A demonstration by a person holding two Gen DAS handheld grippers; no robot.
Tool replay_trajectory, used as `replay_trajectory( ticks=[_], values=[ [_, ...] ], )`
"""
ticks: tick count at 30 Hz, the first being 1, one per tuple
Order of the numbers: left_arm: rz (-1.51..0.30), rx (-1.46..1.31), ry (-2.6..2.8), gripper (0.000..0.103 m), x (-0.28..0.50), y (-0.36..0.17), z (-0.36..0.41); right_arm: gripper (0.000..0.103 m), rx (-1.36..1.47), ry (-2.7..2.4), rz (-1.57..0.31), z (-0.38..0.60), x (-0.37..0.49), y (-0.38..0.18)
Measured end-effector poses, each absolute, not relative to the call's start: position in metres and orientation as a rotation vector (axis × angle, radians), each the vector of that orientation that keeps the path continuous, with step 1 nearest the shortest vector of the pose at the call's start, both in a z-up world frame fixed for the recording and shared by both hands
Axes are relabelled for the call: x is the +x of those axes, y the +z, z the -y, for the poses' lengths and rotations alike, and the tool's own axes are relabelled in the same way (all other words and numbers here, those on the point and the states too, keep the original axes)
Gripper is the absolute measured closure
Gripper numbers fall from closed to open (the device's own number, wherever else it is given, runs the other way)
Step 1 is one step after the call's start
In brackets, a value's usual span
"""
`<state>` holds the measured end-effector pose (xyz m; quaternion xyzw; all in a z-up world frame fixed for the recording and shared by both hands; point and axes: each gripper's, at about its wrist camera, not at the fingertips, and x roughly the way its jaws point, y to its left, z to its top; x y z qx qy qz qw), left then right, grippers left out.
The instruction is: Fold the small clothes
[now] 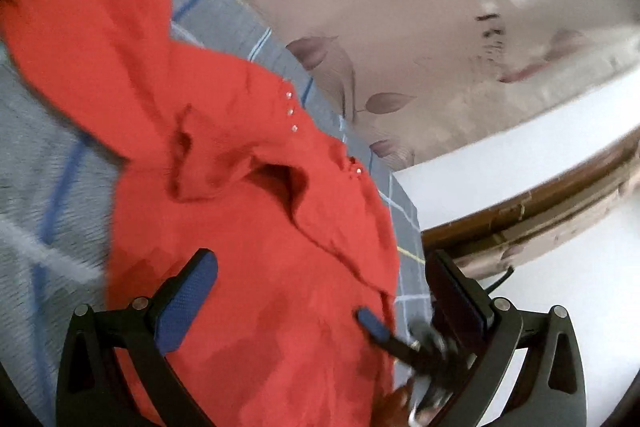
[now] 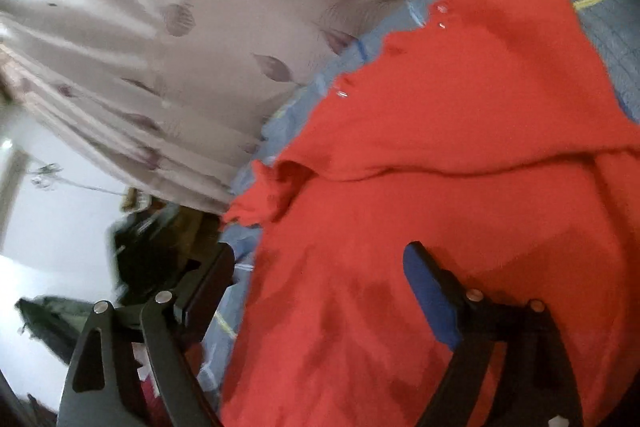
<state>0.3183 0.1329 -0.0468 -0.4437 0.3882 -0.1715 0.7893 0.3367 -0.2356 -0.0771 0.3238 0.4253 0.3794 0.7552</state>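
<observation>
Red garment (image 1: 224, 131) lies flat on the checked grey bed cover (image 1: 36, 155), its long axis running away from both grippers, under the released jaws of the left gripper (image 1: 324, 287) and right gripper (image 2: 320, 275), equally near.

No readable text, label, brand or number is showing in either view. Dark marks are appearing on the leaf-patterned curtain (image 1: 490, 31), perhaps printed characters, but they are blurring beyond reading in both wrist views.
</observation>
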Motion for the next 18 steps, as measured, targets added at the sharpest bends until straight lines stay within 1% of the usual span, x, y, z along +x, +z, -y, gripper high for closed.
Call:
replay_trajectory(
  ticks=[3,7,8,9,11,12,13,14,18],
  values=[
    [-0.864,-1.025,-0.285,0.001,0.345,-0.065,-0.133,0.018,0.677,0.845,-0.901,0.235,0.335,-0.076],
    [-0.837,-1.054,-0.202,0.002,0.361,-0.075,-0.139,0.018,0.667,0.863,-0.877,0.232,0.334,-0.075],
    [-0.822,-1.031,-0.185,0.010,0.365,-0.072,-0.138,0.018,0.684,0.871,-0.868,0.235,0.333,-0.075],
    [-0.816,-1.005,-0.172,0.022,0.368,-0.070,-0.138,0.018,0.709,0.880,-0.856,0.238,0.334,-0.076],
    [-0.829,-0.907,-0.149,0.084,0.378,-0.064,-0.137,0.018,0.766,0.905,-0.829,0.247,0.333,-0.079],
    [-0.829,-0.845,-0.136,0.092,0.382,-0.058,-0.137,0.018,0.802,0.920,-0.814,0.252,0.333,-0.081],
    [-0.812,-0.814,-0.123,0.092,0.383,-0.052,-0.138,0.018,0.841,0.932,-0.800,0.256,0.333,-0.083],
    [-0.732,-0.761,-0.123,0.092,0.381,-0.045,-0.140,0.019,0.868,0.939,-0.790,0.260,0.333,-0.084],
    [-0.543,-0.607,-0.062,0.092,0.358,-0.018,-0.145,0.019,0.958,0.966,-0.758,0.269,0.335,-0.089]
  ],
)
